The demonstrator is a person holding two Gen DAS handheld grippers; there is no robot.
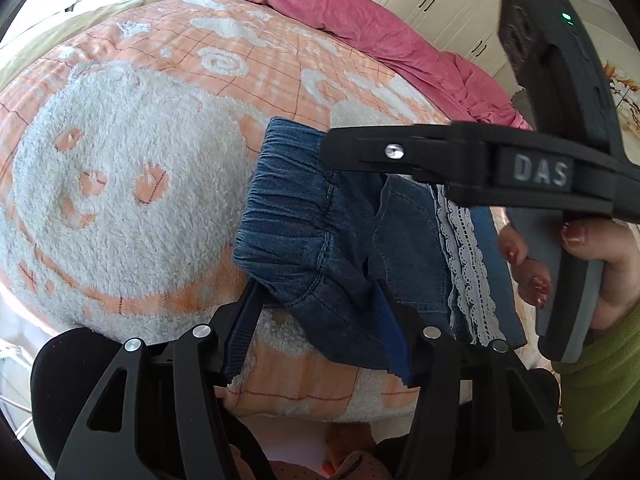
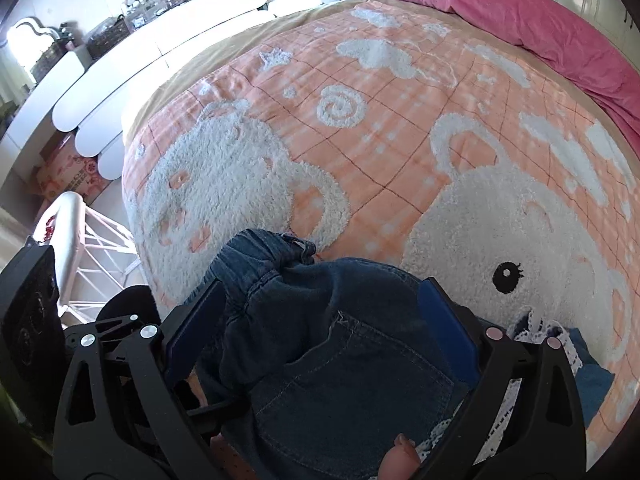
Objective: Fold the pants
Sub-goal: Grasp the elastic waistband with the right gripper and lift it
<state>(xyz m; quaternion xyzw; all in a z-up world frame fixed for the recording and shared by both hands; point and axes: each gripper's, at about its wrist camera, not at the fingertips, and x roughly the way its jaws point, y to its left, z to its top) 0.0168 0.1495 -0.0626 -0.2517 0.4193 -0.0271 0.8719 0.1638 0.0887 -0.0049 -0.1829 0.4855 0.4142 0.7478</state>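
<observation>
On the bed's peach blanket (image 2: 400,168) lie the denim pants (image 1: 320,240), folded. Left claw (image 1: 320,344) half-wide, straddling the waistband corner, not clamped. Right claw (image 2: 344,340) wide around bunched denim; grip unclear.

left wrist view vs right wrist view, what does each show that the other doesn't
Only the left wrist view shows the right gripper from outside, over the waistband, the hand on its grey handle, and white wardrobe doors.

Only the right wrist view shows the white scalloped furniture, the pink rack and the rabbit's eye on the blanket.

Both show the denim pants with lace trim, the peach blanket and the pink duvet.
</observation>
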